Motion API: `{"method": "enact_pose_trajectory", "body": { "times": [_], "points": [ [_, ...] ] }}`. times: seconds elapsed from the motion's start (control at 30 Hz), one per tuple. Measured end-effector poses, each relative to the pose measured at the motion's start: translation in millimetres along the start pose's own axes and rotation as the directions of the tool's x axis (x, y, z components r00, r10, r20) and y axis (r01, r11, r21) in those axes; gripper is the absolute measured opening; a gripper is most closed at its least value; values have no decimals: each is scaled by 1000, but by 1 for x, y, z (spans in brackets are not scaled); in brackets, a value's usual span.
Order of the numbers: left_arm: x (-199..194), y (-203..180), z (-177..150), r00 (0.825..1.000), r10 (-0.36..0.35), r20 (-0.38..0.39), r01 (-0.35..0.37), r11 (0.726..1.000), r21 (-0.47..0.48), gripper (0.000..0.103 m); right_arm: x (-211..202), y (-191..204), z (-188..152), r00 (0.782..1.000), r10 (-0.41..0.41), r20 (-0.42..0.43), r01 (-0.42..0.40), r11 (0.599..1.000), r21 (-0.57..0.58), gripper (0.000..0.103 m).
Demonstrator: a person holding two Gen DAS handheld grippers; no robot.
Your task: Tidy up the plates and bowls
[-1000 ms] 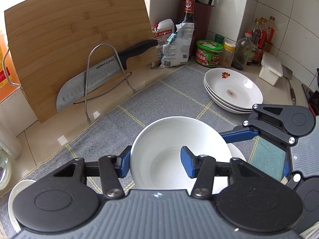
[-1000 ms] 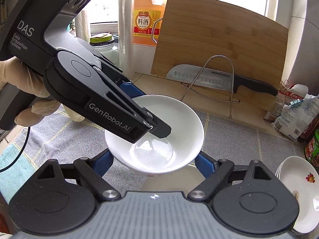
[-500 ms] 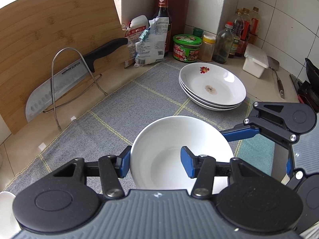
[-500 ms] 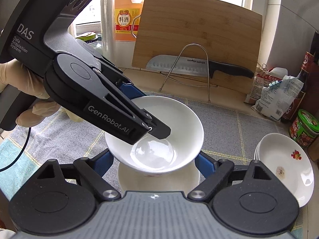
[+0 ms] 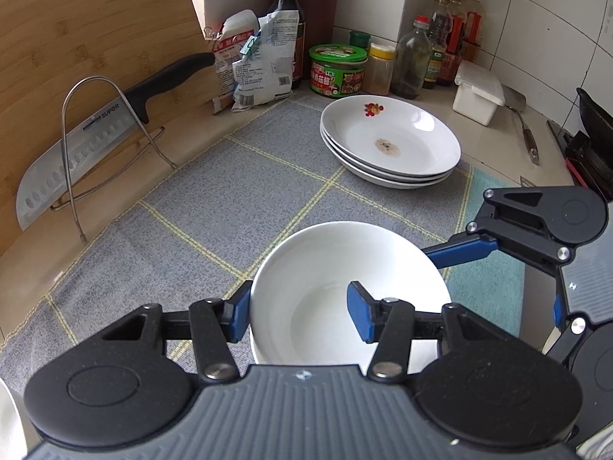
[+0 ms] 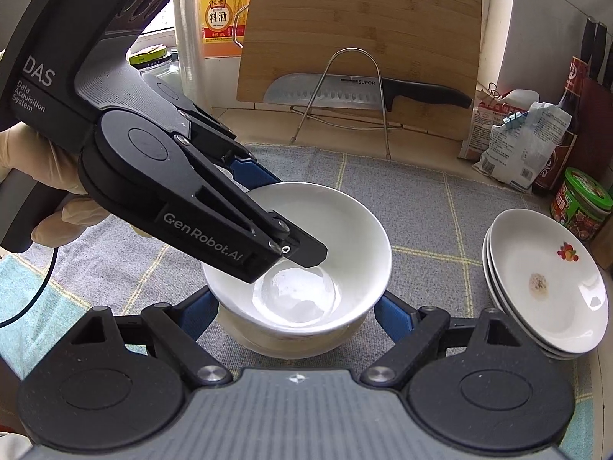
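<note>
My left gripper (image 5: 300, 316) is shut on the rim of a white bowl (image 5: 325, 268), one finger inside and one outside. The bowl (image 6: 345, 237) now rests in a second white bowl (image 6: 291, 339) on the grey mat. My right gripper (image 6: 293, 312) is open, its blue fingers on either side of the lower bowl without a visible grip. The left gripper (image 6: 268, 226) also shows in the right wrist view, reaching in from the left. A stack of three white plates (image 5: 390, 142) sits further right on the mat, also in the right wrist view (image 6: 548, 280).
A bamboo cutting board (image 6: 360, 34) and a knife (image 6: 345, 92) on a wire stand (image 6: 345, 88) line the back. Bags (image 5: 260, 65), a green tin (image 5: 337, 71), bottles (image 5: 444, 38) and a white box (image 5: 477, 92) stand near the wall. A spatula (image 5: 525, 126) lies right.
Both grippers moved right along the mat toward the plates. The held bowl came down and now sits nested in the lower bowl.
</note>
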State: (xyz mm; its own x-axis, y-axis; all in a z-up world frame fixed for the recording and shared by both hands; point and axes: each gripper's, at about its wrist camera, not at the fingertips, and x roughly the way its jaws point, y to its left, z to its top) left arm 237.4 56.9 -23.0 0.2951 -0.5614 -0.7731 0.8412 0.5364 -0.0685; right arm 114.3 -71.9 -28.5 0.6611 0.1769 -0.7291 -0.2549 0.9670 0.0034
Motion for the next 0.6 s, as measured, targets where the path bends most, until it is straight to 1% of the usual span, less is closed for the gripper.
{"method": "enact_pose_trajectory", "body": {
  "times": [0.53, 0.6],
  "points": [
    [1, 0, -3, 1000, -3, 6, 3, 1000, -1, 51, 8, -2, -3, 1000, 21, -23, -21, 1000, 9, 91],
    [1, 1, -3, 1000, 1, 9, -1, 1000, -2, 53, 9, -1, -3, 999, 21, -30, -21, 1000, 4, 91]
  ]
}}
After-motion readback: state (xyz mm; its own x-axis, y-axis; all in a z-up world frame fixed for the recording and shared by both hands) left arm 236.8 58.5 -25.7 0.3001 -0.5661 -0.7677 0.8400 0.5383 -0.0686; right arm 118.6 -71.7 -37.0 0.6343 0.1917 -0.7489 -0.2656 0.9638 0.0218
